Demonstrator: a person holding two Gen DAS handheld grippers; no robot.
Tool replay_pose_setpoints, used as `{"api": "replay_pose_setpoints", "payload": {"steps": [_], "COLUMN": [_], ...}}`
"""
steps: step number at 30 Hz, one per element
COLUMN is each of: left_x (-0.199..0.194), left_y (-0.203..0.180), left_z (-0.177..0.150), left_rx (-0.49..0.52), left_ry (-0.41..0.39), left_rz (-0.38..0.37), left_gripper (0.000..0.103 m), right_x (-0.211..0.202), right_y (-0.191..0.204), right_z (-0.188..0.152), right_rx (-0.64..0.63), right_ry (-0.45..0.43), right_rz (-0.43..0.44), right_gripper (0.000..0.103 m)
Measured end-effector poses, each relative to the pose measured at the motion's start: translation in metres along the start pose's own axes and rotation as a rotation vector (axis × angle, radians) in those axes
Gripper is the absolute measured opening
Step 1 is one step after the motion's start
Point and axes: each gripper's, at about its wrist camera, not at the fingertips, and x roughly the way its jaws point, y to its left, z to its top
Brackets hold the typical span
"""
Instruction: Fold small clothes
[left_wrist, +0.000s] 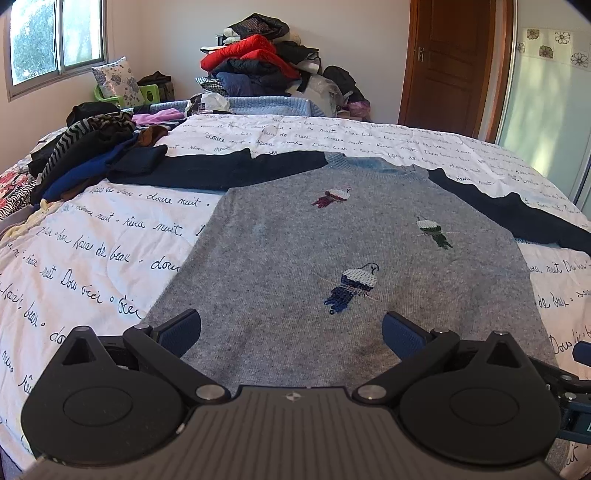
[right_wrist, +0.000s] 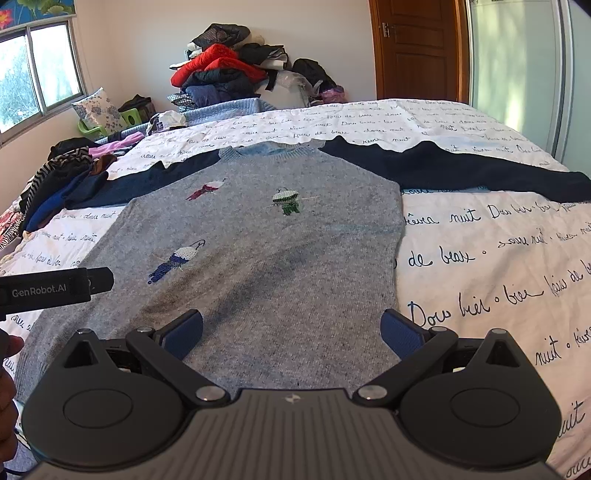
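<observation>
A small grey sweater (left_wrist: 295, 240) (right_wrist: 266, 236) with dark navy sleeves lies flat, face up, on the bed, its hem toward me. Three embroidered figures dot its chest. Its sleeves (left_wrist: 221, 170) (right_wrist: 461, 170) stretch out to both sides. My left gripper (left_wrist: 291, 334) hovers open over the hem's left half, nothing between its blue pads (left_wrist: 181, 332). My right gripper (right_wrist: 291, 332) stands open above the hem's right corner, also empty. The left gripper's body (right_wrist: 55, 288) shows at the left edge of the right wrist view.
The bed wears a white quilt (left_wrist: 110, 236) (right_wrist: 498, 258) with black handwriting. A heap of dark and striped clothes (left_wrist: 85, 147) (right_wrist: 55, 177) lies at the far left. A taller pile with a red jacket (left_wrist: 255, 62) stands behind the bed, beside a wooden door (left_wrist: 450, 62).
</observation>
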Motion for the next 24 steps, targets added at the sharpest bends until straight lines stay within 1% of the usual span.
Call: {"api": "replay_pose_setpoints", "payload": {"steps": [4,8,16,24], "left_x": [0.0020,0.0025,0.0016,-0.0013], "left_y": [0.0012,-0.0013,-0.0013,-0.0001], "left_z": [-0.0008,-0.0011,-0.0024,-0.0020], "left_rx": [-0.003,0.010,0.011,0.006], "left_ry": [0.005,-0.001,-0.004,-0.022], "left_rz": [0.000,0.021,0.002,0.006], "left_gripper": [0.103,0.103,0.103,0.103], "right_x": [0.0004,0.0022,0.0044,0.0050], "right_y": [-0.0008,-0.0022,-0.0044,-0.0044], "right_z": [-0.0007,-0.0015,-0.0027,-0.0033], "right_rx": [0.000,-0.003,-0.001,-0.001], "right_ry": [0.006,0.009,0.012,0.012], "right_rz": [-0.003,-0.021,-0.023,-0.026], "right_gripper": [0.103,0.103,0.103,0.103]}}
